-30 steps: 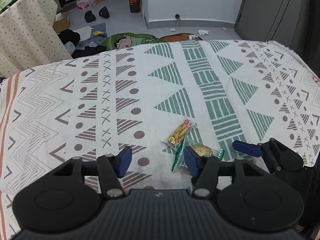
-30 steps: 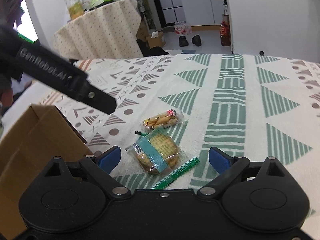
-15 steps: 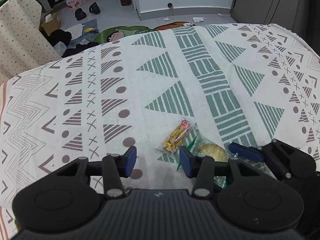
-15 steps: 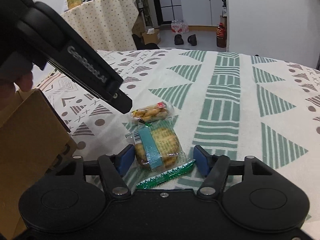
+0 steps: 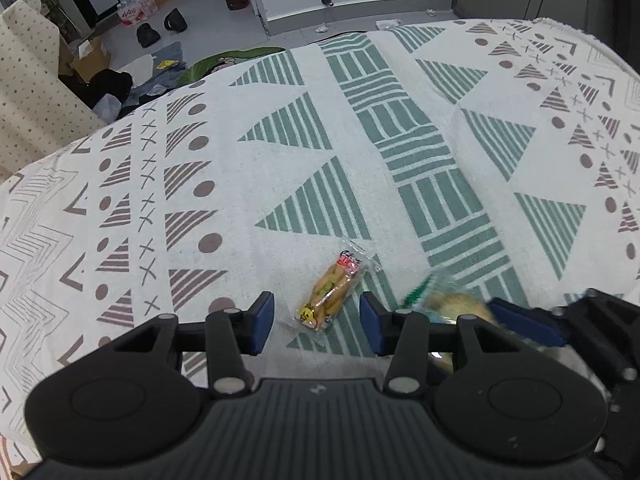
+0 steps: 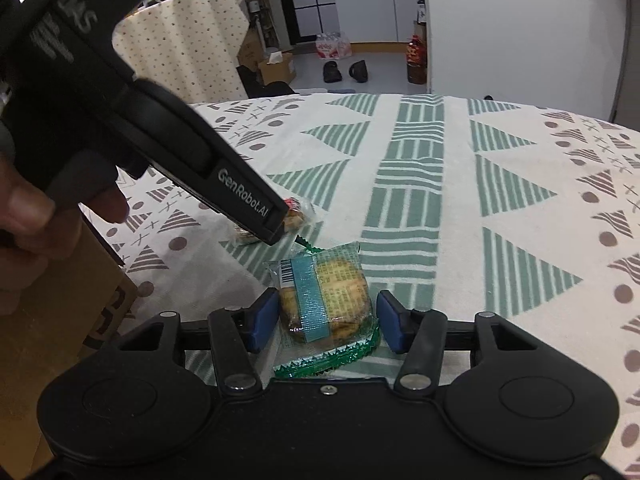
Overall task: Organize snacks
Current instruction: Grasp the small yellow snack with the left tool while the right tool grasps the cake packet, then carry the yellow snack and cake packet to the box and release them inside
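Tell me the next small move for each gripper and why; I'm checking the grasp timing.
Probably close both. The right gripper is open with the cookie packet between its fingers, not yet pinched. The left gripper is open astride the yellow snack packet on the tablecloth. The cardboard box sits close by on the left.

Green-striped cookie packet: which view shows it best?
The right wrist view: the cookie packet lies sharp and whole between the right gripper fingers. The left wrist view catches only a blurred part behind the left gripper's finger.
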Available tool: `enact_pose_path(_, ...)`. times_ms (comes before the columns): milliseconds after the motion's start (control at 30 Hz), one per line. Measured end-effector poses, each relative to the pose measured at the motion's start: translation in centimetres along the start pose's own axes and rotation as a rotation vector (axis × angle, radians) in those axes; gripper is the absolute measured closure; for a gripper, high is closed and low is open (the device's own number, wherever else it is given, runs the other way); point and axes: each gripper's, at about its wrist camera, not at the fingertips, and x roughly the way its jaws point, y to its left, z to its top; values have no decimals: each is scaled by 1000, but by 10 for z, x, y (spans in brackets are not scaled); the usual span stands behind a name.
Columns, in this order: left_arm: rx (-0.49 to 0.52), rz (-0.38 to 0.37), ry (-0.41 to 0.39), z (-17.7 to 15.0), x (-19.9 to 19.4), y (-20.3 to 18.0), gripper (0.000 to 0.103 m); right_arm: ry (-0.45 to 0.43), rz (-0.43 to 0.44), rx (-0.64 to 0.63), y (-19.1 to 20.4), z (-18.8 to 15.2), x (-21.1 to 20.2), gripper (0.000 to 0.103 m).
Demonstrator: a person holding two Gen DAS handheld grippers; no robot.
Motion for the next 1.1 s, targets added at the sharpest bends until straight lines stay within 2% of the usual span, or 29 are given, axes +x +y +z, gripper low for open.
enact_pose_path(267, -8, 19, 23, 3, 15, -5, 58, 15, -36, 35, -12, -5, -12, 52)
enact_pose_path(300, -18, 16, 22, 3, 16, -5, 60, 16, -38, 40, -13, -6, -14, 52)
enact_pose_path(367, -44, 6, 26, 4, 15, -5, 81, 16, -38, 54, -15, -6, -18, 54)
enact_pose_path(400, -51, 8, 28, 4, 14, -6, 84, 17, -39, 60, -16, -6, -20, 54)
enact_pose_path(733, -147, -13, -30, -6, -28, -2, 86, -2, -44, 152, -30, -9, -42, 55)
enact_pose_path(1100, -164, -61, -85, -31, -80, -3, 85, -32, -76, 147, -15, -19, -83, 55)
